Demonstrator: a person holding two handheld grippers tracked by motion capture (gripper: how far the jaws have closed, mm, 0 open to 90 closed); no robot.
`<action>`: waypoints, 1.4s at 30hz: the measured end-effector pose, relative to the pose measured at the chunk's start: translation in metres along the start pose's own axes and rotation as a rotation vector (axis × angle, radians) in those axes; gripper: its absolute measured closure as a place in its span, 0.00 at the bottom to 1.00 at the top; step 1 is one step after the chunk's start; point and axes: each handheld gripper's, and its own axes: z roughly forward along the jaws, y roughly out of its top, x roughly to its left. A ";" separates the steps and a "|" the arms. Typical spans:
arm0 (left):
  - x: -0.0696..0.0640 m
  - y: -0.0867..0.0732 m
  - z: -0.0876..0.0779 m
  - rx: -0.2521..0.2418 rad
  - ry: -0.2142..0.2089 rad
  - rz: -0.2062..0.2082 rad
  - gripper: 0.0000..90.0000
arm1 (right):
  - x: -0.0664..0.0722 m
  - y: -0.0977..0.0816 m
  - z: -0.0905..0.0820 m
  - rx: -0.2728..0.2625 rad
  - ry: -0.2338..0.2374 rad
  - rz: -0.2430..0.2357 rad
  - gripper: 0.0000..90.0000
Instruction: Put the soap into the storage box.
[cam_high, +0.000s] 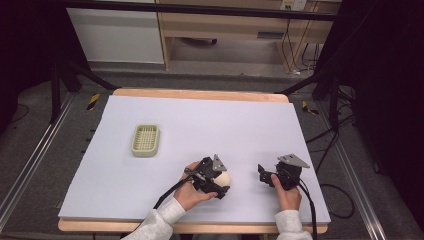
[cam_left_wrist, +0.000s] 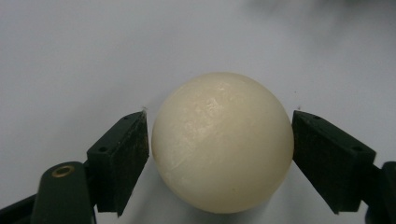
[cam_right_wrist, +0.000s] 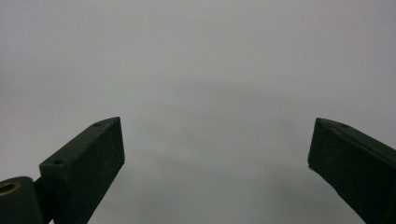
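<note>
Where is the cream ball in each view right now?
High view: the cream ball sits low and centre on the white table cover, at the left claw.
Left gripper view: the ball is central, between that claw's jaws.
Right gripper view: not in this picture.
Shared landmark: the white table cover.

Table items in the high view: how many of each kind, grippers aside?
Cream-white smooth ball: 1
Pale green slatted plastic tray: 1
Total: 2
</note>
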 end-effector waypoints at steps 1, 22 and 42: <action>0.000 0.000 0.000 0.002 -0.001 -0.002 0.22 | 0.000 0.000 0.000 0.000 0.000 0.000 0.05; 0.001 0.002 0.006 0.032 -0.010 -0.002 0.26 | 0.000 0.000 0.000 0.001 0.000 0.001 0.05; 0.003 0.004 -0.004 0.031 -0.003 0.001 0.26 | 0.000 0.000 0.000 0.001 0.003 0.003 0.05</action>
